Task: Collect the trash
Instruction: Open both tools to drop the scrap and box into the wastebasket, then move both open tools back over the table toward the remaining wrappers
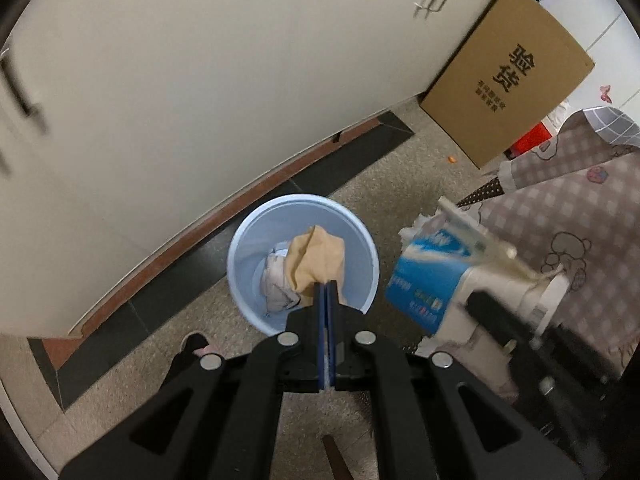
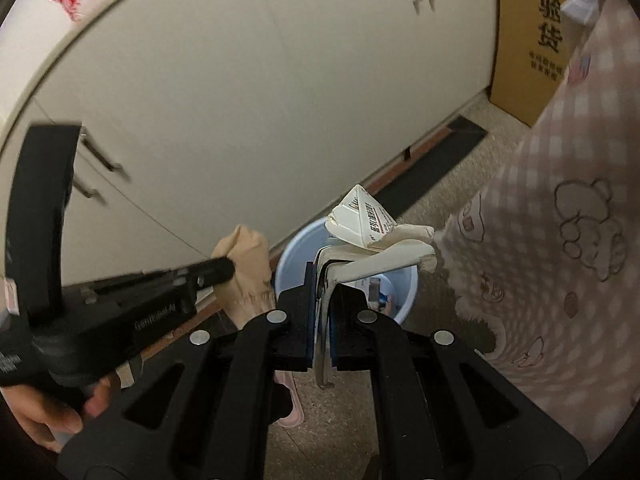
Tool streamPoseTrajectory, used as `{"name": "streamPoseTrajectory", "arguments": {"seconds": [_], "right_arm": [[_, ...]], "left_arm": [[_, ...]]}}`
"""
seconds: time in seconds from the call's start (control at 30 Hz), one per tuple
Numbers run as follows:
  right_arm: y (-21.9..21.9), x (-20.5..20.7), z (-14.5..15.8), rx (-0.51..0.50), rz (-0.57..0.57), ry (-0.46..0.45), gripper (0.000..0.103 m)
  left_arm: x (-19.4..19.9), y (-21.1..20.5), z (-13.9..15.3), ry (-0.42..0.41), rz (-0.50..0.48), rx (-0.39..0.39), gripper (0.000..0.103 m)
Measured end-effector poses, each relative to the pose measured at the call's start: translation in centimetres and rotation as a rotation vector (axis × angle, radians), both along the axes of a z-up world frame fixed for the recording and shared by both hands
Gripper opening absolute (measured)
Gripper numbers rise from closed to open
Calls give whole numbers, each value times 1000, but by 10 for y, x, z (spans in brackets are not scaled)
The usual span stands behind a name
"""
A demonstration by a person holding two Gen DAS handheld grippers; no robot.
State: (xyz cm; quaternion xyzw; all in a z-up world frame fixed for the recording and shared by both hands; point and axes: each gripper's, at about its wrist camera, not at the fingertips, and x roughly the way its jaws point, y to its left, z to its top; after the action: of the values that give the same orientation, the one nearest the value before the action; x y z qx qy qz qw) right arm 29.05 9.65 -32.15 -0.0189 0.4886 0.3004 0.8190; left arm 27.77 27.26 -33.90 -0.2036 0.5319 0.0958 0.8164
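Black tongs [image 1: 327, 286] pinch crumpled tan paper [image 1: 316, 262] above round bin [image 1: 240, 240].

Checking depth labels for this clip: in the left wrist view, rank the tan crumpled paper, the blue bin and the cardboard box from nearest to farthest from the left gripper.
1. Tan crumpled paper: pinched in the jaws of the left gripper, over the bin.
2. Blue bin: on the floor just beneath and beyond.
3. Cardboard box: far upper right, by the cabinet.

Hidden and blurred parts around the blue bin

The tan paper [image 1: 316, 258] is covering part of the blue bin [image 1: 248, 248]'s contents; beside the bin, the carton [image 1: 430, 276] is blurring; 1 cardboard box [image 2: 528, 40] is running past the frame edge.
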Motion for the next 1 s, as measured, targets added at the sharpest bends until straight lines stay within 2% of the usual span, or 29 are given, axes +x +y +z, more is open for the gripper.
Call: {"name": "streamPoseTrajectory", "arguments": {"seconds": [0.07,0.1,0.13,0.17,0.2,0.27,0.6,0.87,0.9,1.0], "right_arm": [[5,6,-9,-11,-10,8,5],[5,9,-12,-14,-15,14,6],[5,12,-16,-17,-20,21,6],[5,14,-19,-19,-23,27,6],[5,17,-22,-20,-25,33,6],[2,19,-27,-19,-28,44,6],[4,15,-41,-25,-24,75,6],[24,20,-32,-2,-4,55,6],[28,22,-30,12,1,51,10],[38,27,-28,43,14,51,12]], "left_arm": [[13,-1,-4,-2,-21,-17,4],[20,-1,-7,7,-28,-35,17],[24,-1,-10,16,-27,-35,44],[24,-1,-11,19,-19,-24,53],[24,1,-12,12,-10,-6,56],[24,1,-16,18,-8,13,56],[5,14,-33,53,53,-11,58],[-10,35,-24,31,119,2,59],[-11,38,-22,27,128,2,59],[-19,48,-15,7,159,-9,61]]}}
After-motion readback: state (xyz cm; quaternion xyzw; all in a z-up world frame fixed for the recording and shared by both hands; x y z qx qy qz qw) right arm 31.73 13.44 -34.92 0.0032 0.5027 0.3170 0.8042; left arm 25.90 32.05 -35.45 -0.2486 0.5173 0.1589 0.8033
